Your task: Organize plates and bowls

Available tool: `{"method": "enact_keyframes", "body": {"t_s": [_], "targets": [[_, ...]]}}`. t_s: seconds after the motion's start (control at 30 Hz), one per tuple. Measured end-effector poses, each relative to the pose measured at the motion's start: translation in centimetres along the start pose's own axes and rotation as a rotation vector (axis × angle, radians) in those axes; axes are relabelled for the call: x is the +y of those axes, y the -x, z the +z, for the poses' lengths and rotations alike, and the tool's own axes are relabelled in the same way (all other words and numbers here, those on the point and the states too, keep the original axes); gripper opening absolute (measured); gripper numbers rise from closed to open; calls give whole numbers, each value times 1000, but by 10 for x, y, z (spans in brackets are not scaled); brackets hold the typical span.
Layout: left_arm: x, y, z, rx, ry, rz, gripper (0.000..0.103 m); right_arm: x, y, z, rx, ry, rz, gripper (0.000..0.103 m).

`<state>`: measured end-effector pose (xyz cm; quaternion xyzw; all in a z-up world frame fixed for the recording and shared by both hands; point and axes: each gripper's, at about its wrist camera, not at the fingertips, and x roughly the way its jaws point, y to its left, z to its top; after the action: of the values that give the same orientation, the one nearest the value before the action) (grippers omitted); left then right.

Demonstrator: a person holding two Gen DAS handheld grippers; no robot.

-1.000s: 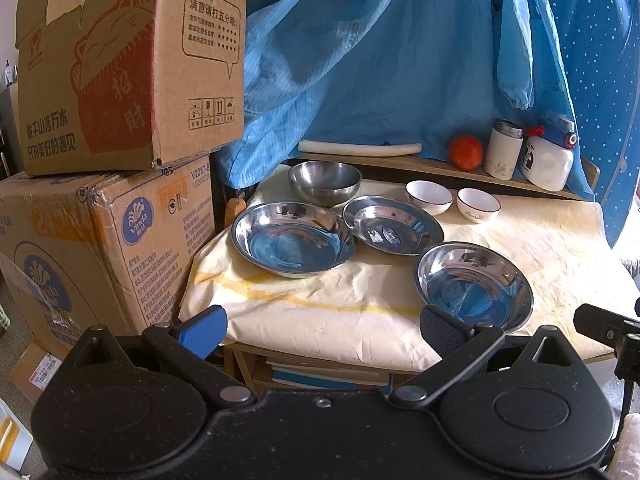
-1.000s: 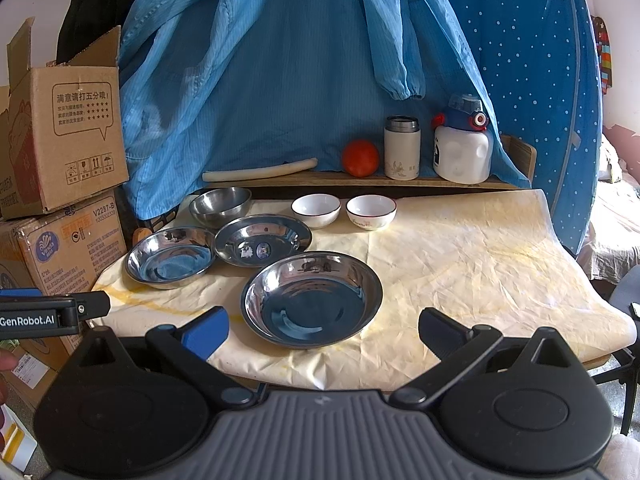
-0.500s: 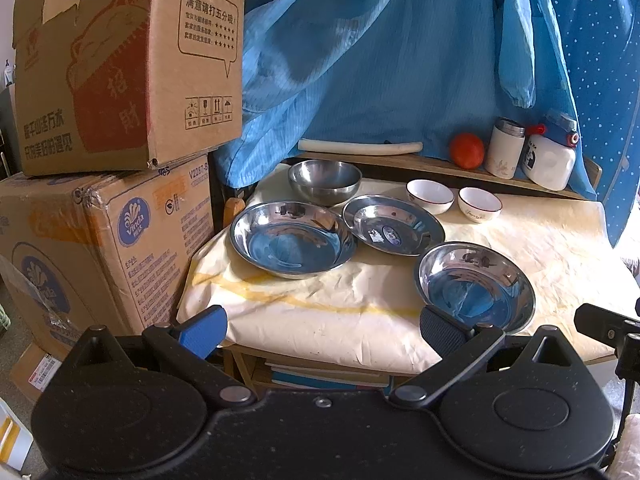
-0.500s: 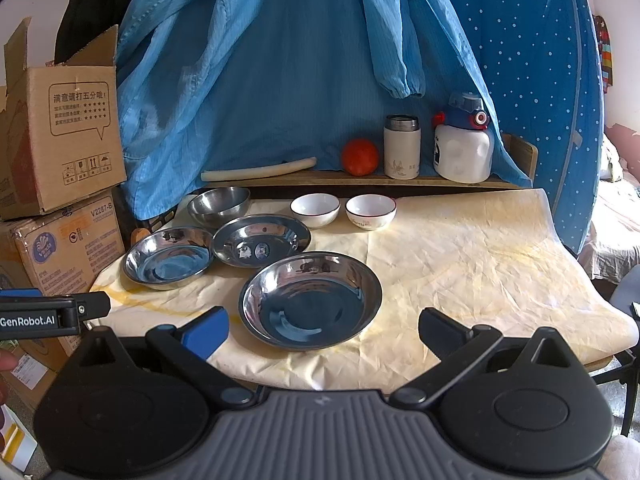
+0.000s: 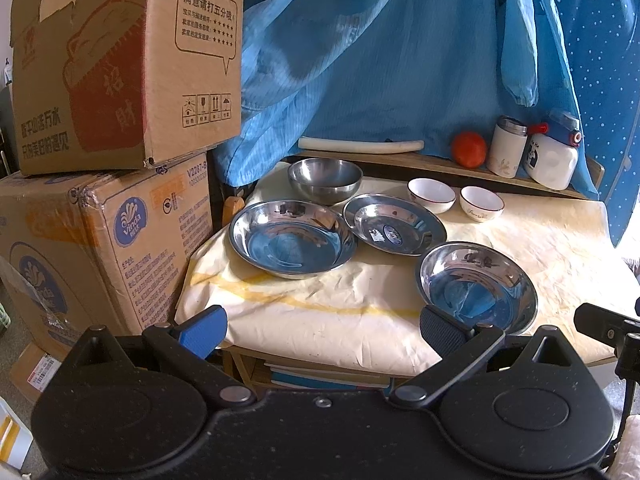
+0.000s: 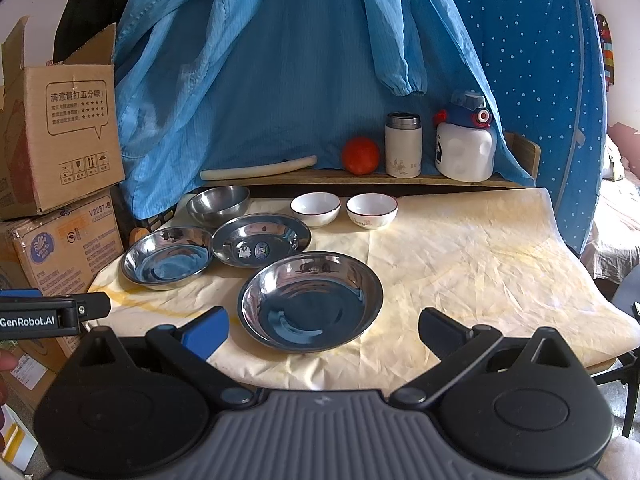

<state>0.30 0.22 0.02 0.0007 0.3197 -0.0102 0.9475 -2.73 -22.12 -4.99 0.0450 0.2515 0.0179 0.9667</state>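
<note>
- Here, the counter (image 6: 472, 256), under a creased cream cloth, carries all the dishes on its left half.
- Stacked cardboard boxes (image 5: 120, 128) stand just left of the counter.
- A blue garment (image 6: 280, 80) hangs behind, above a wooden shelf (image 6: 360, 180) along the far edge.
- The left gripper (image 5: 322, 326) hovers off the near-left edge, fingers (image 5: 204, 330) spread wide, holding nothing.
- The right gripper (image 6: 322, 326) hovers at the near edge, fingers (image 6: 206, 330) likewise apart and empty.
- The near steel plate (image 6: 310, 300) lies closest to the right gripper.
- The left steel plate (image 6: 168, 258) and the middle steel plate (image 6: 260, 240) sit just beside each other; whether the rims touch, I cannot tell.
- A steel bowl (image 6: 218, 205) stands far left.
- Two white bowls (image 6: 316, 208) (image 6: 372, 210) sit side by side, right of the steel bowl.
- On the shelf: a white bottle (image 6: 464, 148), a flask (image 6: 403, 145), a tomato (image 6: 360, 155).
</note>
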Motion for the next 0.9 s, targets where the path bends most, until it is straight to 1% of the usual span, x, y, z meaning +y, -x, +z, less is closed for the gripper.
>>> {"method": "enact_keyframes", "body": {"t_s": [0.2,0.27,0.3,0.47,0.9], "targets": [[0,-2,0,2,1,2,102,0,-2,0,0,0,0,103],[1,-3,1,1,1,4,102,0,6,1,0,1,2,103],[2,-7,-1,3,2,4,102,-2,-4,2,1,1,2,103],[3,-9,-2,4,3,6,102,0,-7,1,2,2,4,103],[3,-10,-1,5,3,7,102,0,-4,1,3,1,5,103]]}}
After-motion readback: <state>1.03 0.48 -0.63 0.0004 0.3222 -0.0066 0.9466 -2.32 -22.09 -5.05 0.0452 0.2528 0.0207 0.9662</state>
